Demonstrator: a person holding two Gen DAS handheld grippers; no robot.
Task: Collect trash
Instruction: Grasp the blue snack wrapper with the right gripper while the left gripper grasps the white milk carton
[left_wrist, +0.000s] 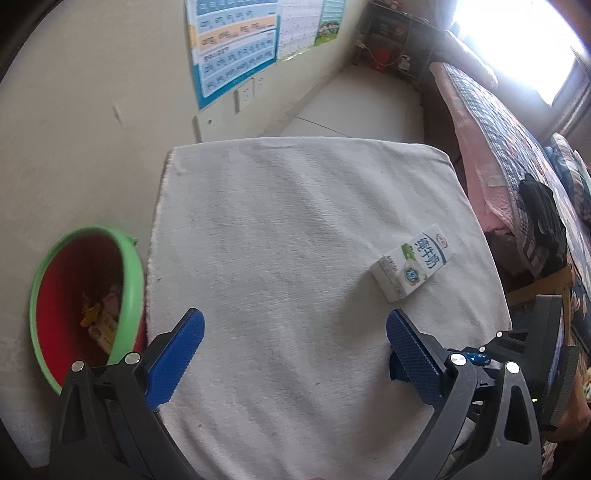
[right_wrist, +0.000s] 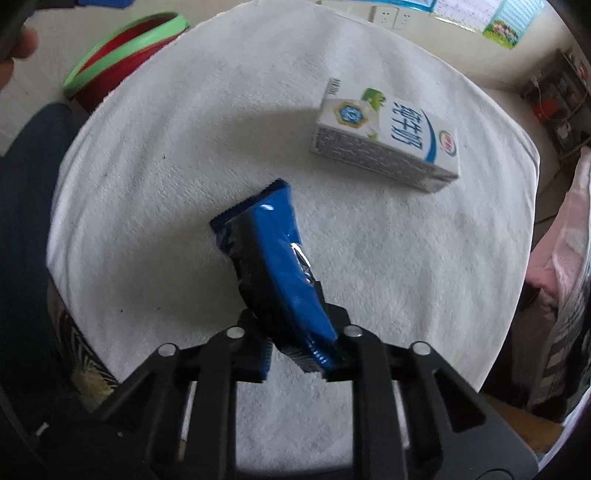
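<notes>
My right gripper (right_wrist: 299, 343) is shut on a blue snack wrapper (right_wrist: 280, 266), holding it above the white towel-covered table (right_wrist: 184, 147). A white milk carton (right_wrist: 384, 140) lies on its side on the table beyond the wrapper; it also shows in the left wrist view (left_wrist: 413, 262) at the right. My left gripper (left_wrist: 295, 332) is open and empty over the table's near side. A red bin with a green rim (left_wrist: 125, 273) stands left of the table, with some trash inside; it shows in the right wrist view (right_wrist: 122, 55) at the far left.
A bed with a patterned quilt (left_wrist: 517, 155) runs along the right of the table. A wall with posters (left_wrist: 236, 48) and sockets is behind. A dark shelf (left_wrist: 399, 37) stands at the far end of the floor.
</notes>
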